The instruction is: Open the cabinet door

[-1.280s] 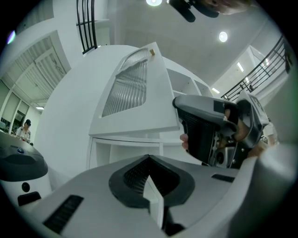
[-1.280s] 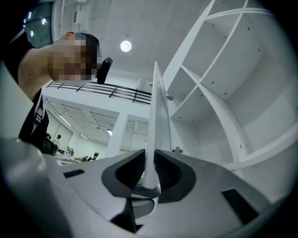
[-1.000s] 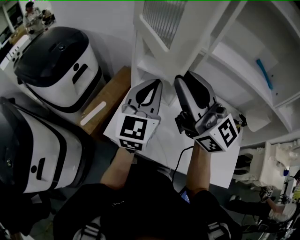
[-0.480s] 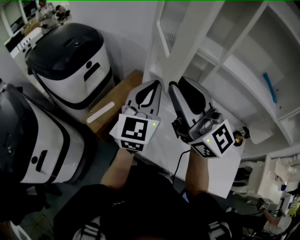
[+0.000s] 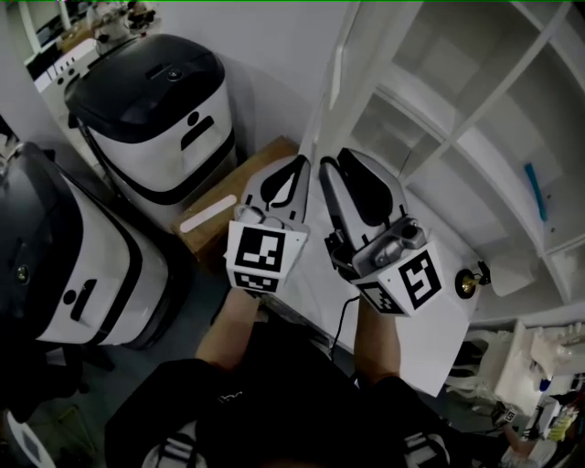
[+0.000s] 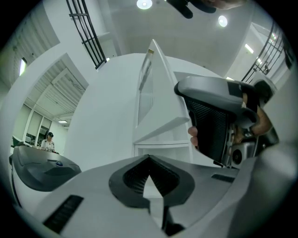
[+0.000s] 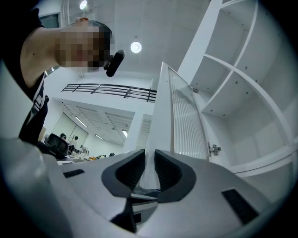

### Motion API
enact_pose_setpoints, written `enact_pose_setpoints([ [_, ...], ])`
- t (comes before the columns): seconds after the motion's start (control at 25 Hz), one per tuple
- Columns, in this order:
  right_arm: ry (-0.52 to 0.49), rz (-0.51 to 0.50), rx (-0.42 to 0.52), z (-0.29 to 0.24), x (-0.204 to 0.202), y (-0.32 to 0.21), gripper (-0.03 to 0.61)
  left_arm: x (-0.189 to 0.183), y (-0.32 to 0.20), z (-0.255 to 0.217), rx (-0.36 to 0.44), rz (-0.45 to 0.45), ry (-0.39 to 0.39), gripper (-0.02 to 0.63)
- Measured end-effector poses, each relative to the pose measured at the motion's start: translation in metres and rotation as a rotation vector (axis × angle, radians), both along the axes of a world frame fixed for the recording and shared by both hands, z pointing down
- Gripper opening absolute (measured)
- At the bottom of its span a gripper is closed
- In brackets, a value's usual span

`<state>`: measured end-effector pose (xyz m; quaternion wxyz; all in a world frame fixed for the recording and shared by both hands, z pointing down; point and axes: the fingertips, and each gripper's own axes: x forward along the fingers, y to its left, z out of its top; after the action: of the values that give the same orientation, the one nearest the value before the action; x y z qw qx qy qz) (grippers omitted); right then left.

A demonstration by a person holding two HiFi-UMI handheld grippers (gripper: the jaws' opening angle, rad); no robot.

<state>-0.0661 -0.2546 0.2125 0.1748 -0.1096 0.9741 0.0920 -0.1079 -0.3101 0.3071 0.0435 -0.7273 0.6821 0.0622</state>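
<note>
The cabinet door (image 7: 160,111) stands edge-on, swung out from the white cabinet (image 5: 430,110). We pinch its free edge in our right gripper (image 7: 149,167) to steer the swing. Our left gripper (image 6: 149,162) (jaws together, empty) hovers just beside it, unneeded.

A black-lidded white machine (image 5: 155,110) stands behind another (image 5: 73,274), beside a brown box (image 5: 239,181) bearing a white strip (image 5: 207,214).

A white, black-lidded machine (image 5: 151,91) and its twin (image 5: 64,274) stood on the grey floor (image 5: 194,297) by a white wall (image 5: 265,46). A brown box (image 5: 247,169) lay beside them. Ceiling lamps (image 6: 144,3) glowed above a black railing (image 7: 111,89).
</note>
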Motion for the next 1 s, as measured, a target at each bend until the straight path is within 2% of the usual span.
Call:
enact_pose_setpoints([
  [0.32,-0.008,0.038,0.038,0.0,-0.038,0.011,0.08,-0.047,0.018,0.002,-0.003,-0.077,-0.007,0.005],
  [0.48,0.001,0.019,0.042,0.002,-0.059,0.013,0.075,-0.077,0.027,0.002,-0.002,-0.141,-0.028,0.005],
  [0.76,0.014,0.005,0.06,0.003,-0.101,0.015,0.072,-0.107,0.034,-0.004,0.012,-0.184,-0.03,0.005],
  [1.0,0.013,-0.018,0.054,0.003,-0.133,0.012,0.069,-0.143,0.043,-0.001,0.01,-0.262,-0.011,0.005],
])
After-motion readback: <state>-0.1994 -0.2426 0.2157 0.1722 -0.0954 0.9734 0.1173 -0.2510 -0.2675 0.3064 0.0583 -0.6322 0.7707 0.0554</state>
